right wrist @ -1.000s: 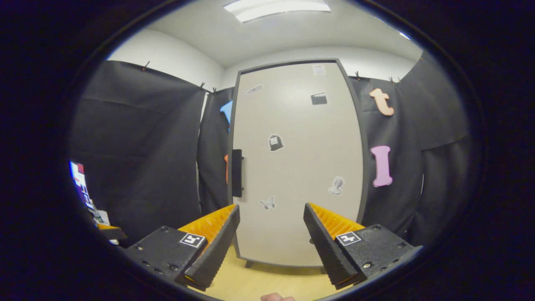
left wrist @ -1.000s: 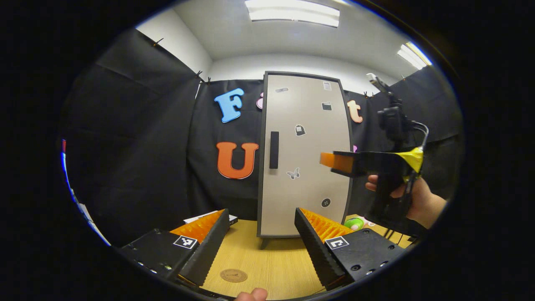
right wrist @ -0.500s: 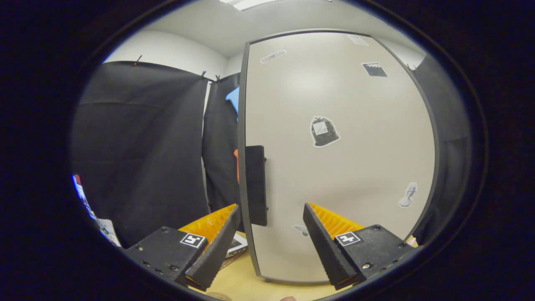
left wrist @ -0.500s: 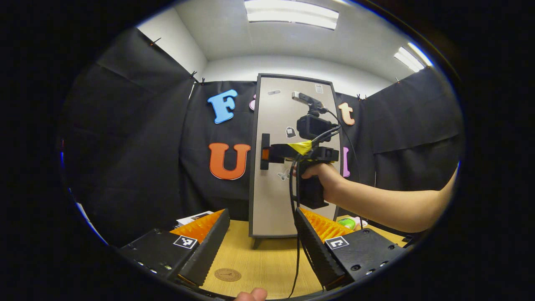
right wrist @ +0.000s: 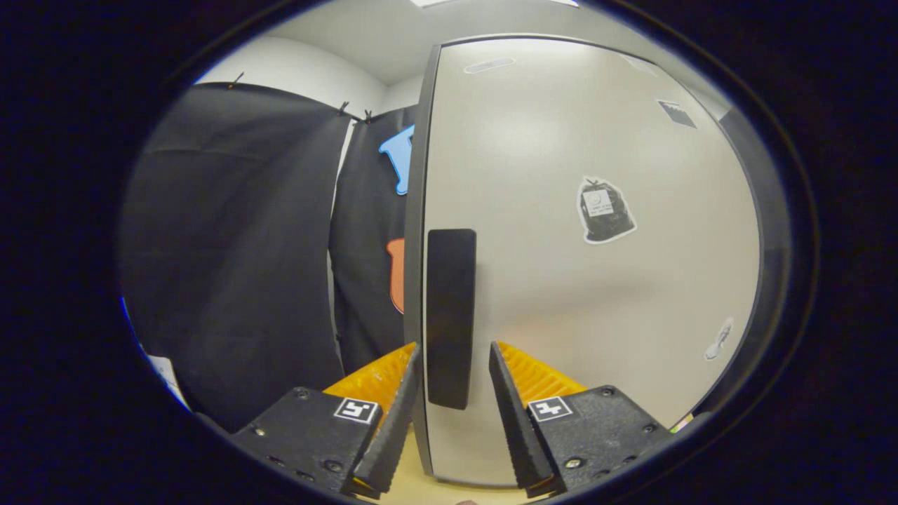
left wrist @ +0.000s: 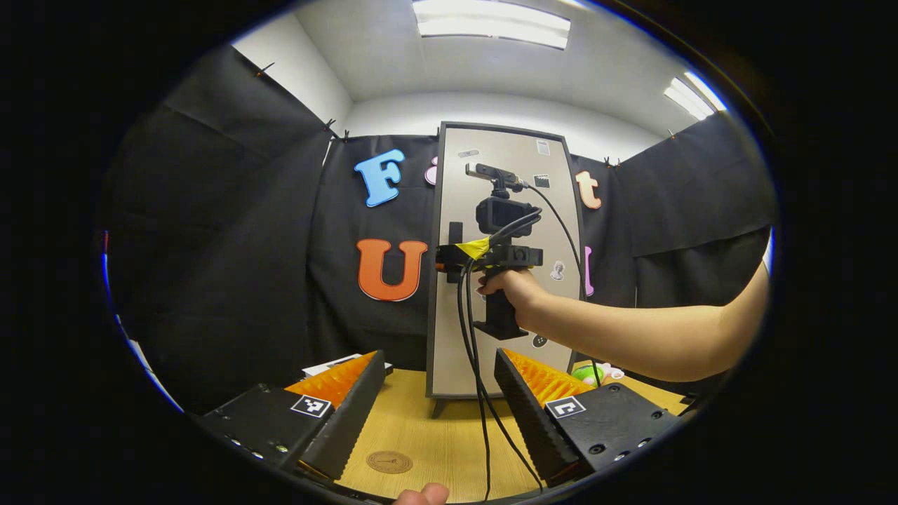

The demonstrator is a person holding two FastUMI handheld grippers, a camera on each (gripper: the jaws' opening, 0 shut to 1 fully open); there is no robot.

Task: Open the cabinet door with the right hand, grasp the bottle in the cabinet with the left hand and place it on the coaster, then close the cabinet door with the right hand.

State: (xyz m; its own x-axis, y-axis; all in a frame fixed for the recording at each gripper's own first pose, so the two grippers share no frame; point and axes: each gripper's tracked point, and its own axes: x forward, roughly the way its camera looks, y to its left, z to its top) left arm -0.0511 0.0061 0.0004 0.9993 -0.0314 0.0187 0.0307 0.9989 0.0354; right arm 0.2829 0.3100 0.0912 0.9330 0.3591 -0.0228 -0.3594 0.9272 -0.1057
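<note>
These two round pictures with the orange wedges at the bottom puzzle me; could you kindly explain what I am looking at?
A person holds a hand-operated two-finger gripper in each hand, each carrying a fisheye camera. The left gripper view shows the left gripper, open and holding nothing, above a wooden table with a round coaster. Farther off, a hand brings the other gripper to the closed cabinet door. The right gripper view shows the right gripper, its fingers either side of the black door handle, not visibly clamped.

No readable text or labels.
</note>
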